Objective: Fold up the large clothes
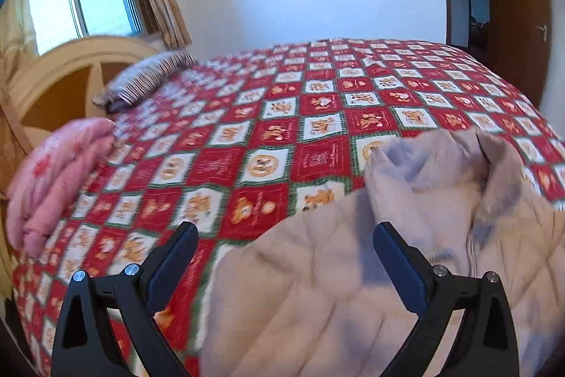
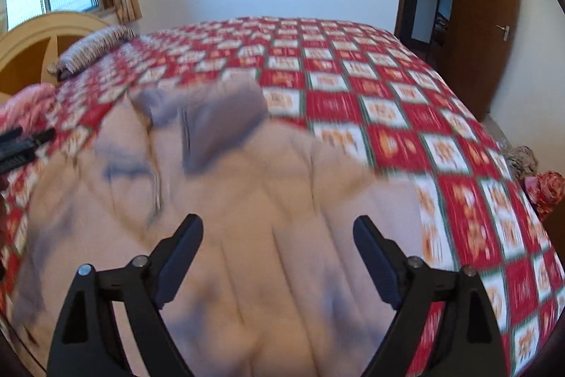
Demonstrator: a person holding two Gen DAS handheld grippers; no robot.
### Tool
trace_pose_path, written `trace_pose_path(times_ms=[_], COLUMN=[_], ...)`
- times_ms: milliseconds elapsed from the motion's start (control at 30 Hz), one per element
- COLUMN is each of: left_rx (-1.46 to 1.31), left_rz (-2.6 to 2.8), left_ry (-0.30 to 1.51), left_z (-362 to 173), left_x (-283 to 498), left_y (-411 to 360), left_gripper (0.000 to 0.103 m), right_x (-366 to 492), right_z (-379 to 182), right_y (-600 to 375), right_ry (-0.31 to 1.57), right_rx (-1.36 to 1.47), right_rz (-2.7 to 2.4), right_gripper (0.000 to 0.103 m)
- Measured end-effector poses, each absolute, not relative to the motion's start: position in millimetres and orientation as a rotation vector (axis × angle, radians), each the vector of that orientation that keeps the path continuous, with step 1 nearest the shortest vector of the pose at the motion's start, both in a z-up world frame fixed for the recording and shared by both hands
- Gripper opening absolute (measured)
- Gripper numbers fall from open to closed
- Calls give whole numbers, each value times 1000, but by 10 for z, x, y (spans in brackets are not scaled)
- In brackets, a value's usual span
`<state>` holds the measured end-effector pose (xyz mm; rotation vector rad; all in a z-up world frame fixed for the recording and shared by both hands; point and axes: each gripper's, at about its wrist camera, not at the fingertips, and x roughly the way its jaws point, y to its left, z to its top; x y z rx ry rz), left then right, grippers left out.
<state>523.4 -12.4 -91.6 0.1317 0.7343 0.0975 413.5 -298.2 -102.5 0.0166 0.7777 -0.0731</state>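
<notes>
While both grippers hang above the bed (image 1: pixel 317 101), neither holding anything, a pale quilted jacket (image 2: pixel 247 218) is seen spread on the red-and-white checked bedspread (image 2: pixel 406 115), its zip front up and its grey-lined collar (image 2: pixel 219 115) toward twelve o'clock. The left gripper (image 1: pixel 286 242) is shown with its jaws wide apart: one finger stands over bare bedspread at about eight o'clock of the garment, the other over the jacket's edge, and no cloth is pinched between them. The right gripper (image 2: pixel 279 235) is likewise shown with jaws wide and empty, poised over the middle of the jacket body. A folded pink quilt (image 1: pixel 60 172) lies at nine o'clock in the left wrist view, and a striped pillow (image 1: pixel 148 76) toward ten o'clock, both well apart from the garment. The step in hand is judged to be the pause between laying the garment flat and making a fold; no fold can be made out, though blur hides fine detail. The next move is judged to call for each gripper to be lowered onto an outer edge or sleeve, closed on the padded cloth, and carried across toward the zip line.
</notes>
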Motion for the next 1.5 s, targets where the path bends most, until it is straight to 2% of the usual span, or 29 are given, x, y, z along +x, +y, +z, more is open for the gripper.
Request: trace_pose_path(times_ms=[200, 433, 467, 500, 533, 567, 600, 667, 767, 900, 1100, 1333, 1400, 1433, 1467, 1500], left_rx=[99, 183, 196, 212, 225, 225, 207, 194, 178, 214, 271, 201, 196, 190, 183, 174], left_rz=[69, 20, 6, -7, -37, -75, -117, -128, -158, -170, -100, -98, -96, -95, -87, -66], left_ry=[773, 867, 869, 854, 847, 860, 873, 832, 769, 724, 803, 817, 775, 746, 720, 692], left_z=[-992, -1423, -1479, -1510, -1531, -1551, -1557, -1487, -1331, -1319, -1809, -1470, -1299, -1199, -1114, -1021], left_x=[5948, 6460, 6461, 6432, 6404, 6399, 6372, 6267, 6049, 5723, 5642, 5511, 5383, 5316, 5269, 5237], left_y=[-323, -587, -596, -602, -602, -597, -562, -484, -403, -400, -466, -370, -323, -289, -251, -197], left_gripper=[100, 100, 95, 67, 50, 23, 11, 10, 8, 5, 5, 6, 6, 6, 6, 10], right_x=[4897, 5746, 5803, 5880, 5903, 5910, 5875, 5732, 5444, 5168, 5118, 5059, 4999, 4974, 4916, 4885], right_z=[-846, -1068, -1119, -1219, -1278, -1310, -1361, -1357, -1273, -1267, -1657, -1682, -1601, -1573, -1515, -1491], right_y=[-2905, -2734, -2712, -2673, -2671, -2683, -2709, -2773, -2858, -2963, -2931, -2914, -2963, -2988, -3043, -3061], right_ry=[755, 863, 885, 920, 940, 959, 976, 952, 902, 877, 935, 932, 922, 923, 911, 904], right_rx=[-1, -58, -80, -132, -166, -181, -182, -197, -217, -217, -254, -273, -255, -243, -226, -221], right_rz=[-60, -44, -43, -46, -46, -43, -30, -30, -22, -17, -49, -74, -76, -75, -70, -69], right_gripper=[89, 89, 87, 81, 56, 27, 19, 11, 9, 7, 6, 7, 25, 40, 49, 51])
